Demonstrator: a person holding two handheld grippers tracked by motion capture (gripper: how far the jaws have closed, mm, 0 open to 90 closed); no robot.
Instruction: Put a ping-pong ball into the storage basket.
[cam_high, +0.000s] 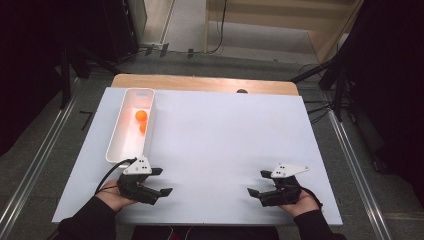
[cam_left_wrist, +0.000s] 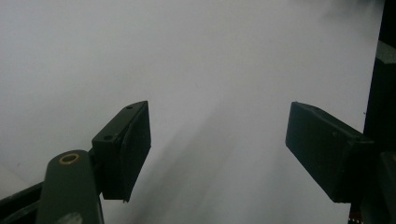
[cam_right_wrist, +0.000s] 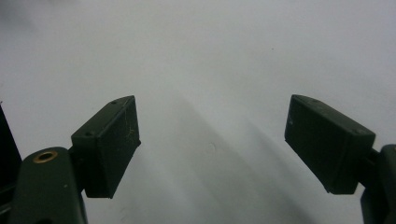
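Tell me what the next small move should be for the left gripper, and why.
Probably reach the left gripper forward and down into the white rectangular plastic bin toward the nearer orange ball. Its jaws stand open with nothing between them, the bin sits just ahead of it, and a second orange ball lies beyond the first.

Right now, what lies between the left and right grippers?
Nothing: in the high view, only bare white tabletop separates the left gripper from the right gripper.
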